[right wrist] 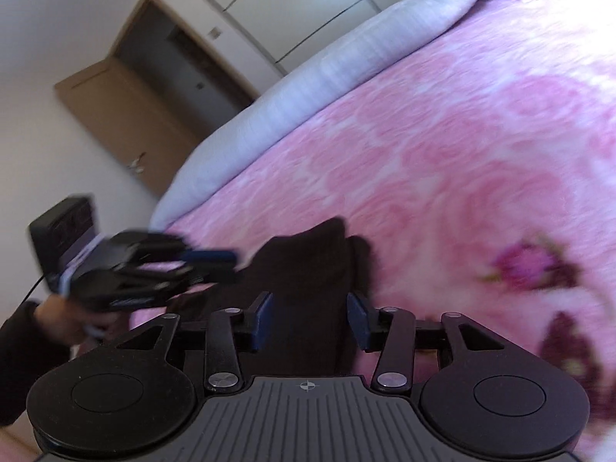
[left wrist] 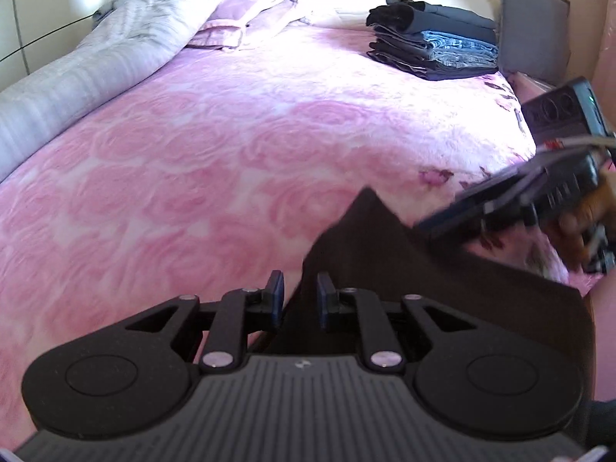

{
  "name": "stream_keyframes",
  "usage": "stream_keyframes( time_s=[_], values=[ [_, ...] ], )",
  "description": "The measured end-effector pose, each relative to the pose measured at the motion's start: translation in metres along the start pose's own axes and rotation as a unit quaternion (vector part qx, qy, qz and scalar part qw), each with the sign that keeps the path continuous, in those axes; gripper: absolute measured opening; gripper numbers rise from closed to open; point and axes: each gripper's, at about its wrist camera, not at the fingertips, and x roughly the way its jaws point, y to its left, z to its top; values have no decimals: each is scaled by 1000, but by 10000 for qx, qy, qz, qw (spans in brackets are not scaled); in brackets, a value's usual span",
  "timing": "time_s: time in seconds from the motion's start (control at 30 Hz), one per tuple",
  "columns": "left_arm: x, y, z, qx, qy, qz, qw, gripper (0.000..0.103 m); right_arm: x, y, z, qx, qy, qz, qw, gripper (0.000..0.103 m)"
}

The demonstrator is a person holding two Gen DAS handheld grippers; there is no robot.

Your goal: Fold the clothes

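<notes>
In your left wrist view, your left gripper point(left wrist: 299, 300) has its jaws narrow, and an edge of the dark brown garment point(left wrist: 385, 269) runs up between the blue pads point(left wrist: 326, 300); a sliver of gap shows on the left side, so you cannot tell whether the cloth is truly pinched. The garment spreads rightward over the pink rose blanket point(left wrist: 192, 146), its peaked corner lying just under your right gripper point(left wrist: 442, 223), and a stack of folded clothes point(left wrist: 435, 46) sits well apart by the grey pillow point(left wrist: 535, 27). In your right wrist view, your right gripper point(right wrist: 310, 319) stands about half open, the garment point(right wrist: 308, 265) lying between the pads without either one pressing it, while your left gripper point(right wrist: 215, 261) hovers just beside at the left. You look to be taking hold of a fresh piece to begin a fold; next you need to close the right jaws on the cloth, then lift both edges evenly
</notes>
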Motion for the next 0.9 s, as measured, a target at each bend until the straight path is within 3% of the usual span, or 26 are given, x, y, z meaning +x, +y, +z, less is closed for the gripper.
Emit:
stream_keyframes(
  time_s=[0.07,0.13,0.3,0.4,0.47,0.57,0.63,0.77,0.83,0.9],
  values=[
    [11,1,4,-15,87,-11,10000,15,6,0,-1,-40,55,53,10000,45],
    [14,-3,5,23,127,-36,9999,5,8,1,-2,-11,134,-23,9999,5],
    [17,-21,6,426,148,110,9989,5,-12,9,5,-142,-11,-323,9994,3],
    [32,-21,5,404,202,168,9988,6,-1,4,2,-206,195,-562,9980,4],
    [29,-22,6,414,191,285,9986,11,2,-5,-4,-30,156,-504,9986,4],
    [8,-31,7,452,78,524,9976,12,-18,-1,-14,164,-176,-729,9970,14],
    [-9,-44,8,507,-28,446,9977,11,-41,10,-27,131,-389,-840,9956,17],
    [-13,-85,6,763,113,-319,9965,14,-86,34,-77,314,-951,-375,9943,17],
    [10,-106,0,1246,405,-192,9912,14,-91,47,-107,254,-848,-417,9952,17],
    [24,-111,-5,1360,377,-87,9900,14,-92,56,-135,89,-659,-617,9959,17]
  ],
)
